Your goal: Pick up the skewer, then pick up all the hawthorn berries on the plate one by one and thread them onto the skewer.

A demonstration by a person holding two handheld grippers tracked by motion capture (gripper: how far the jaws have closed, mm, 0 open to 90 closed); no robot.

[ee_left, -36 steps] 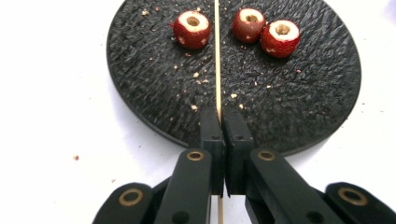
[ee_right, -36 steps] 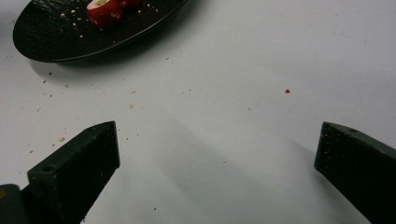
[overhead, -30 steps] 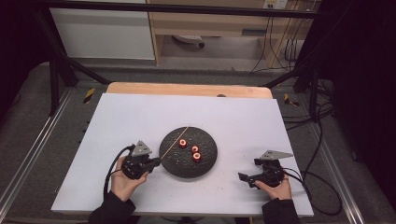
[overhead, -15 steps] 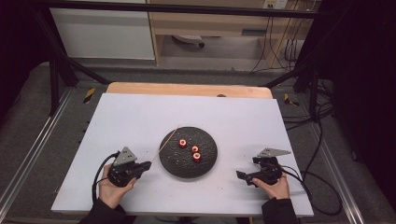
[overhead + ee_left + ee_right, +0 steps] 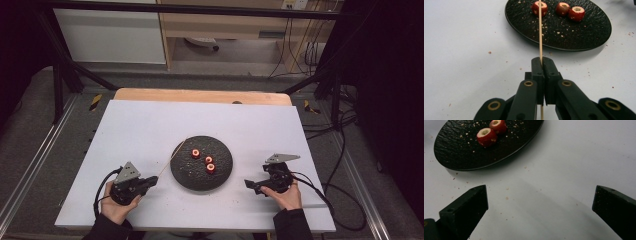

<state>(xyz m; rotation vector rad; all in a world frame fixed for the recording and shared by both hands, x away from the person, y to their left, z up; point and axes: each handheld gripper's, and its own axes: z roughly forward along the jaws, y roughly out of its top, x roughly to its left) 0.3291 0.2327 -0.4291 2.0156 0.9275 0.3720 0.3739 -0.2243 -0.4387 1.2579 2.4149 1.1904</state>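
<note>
moved: left gripper (image 5: pixel 150 181) drawn back from the plate (image 5: pixel 186 176), skewer (image 5: pixel 172 159) trailing
left fingers: pinching skewer
right gripper (image 5: pixel 252 186): fingers spread, low
bench (image 5: pixel 150 125): white, crumbed

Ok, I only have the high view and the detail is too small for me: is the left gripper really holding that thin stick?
Observer: Yes. In the left gripper view the left gripper is shut on the skewer, jaws pressed together around it.
Operator: Where does its tip point?
Observer: Over the black plate, in line with the leftmost red fruit piece.
Operator: Are those pieces whole?
Observer: No, each of the three has a pale hollow at its top, and crumbs lie around them.
Operator: And the right gripper?
Observer: The right gripper stands wide open over bare table, with nothing between its jaws.
</note>
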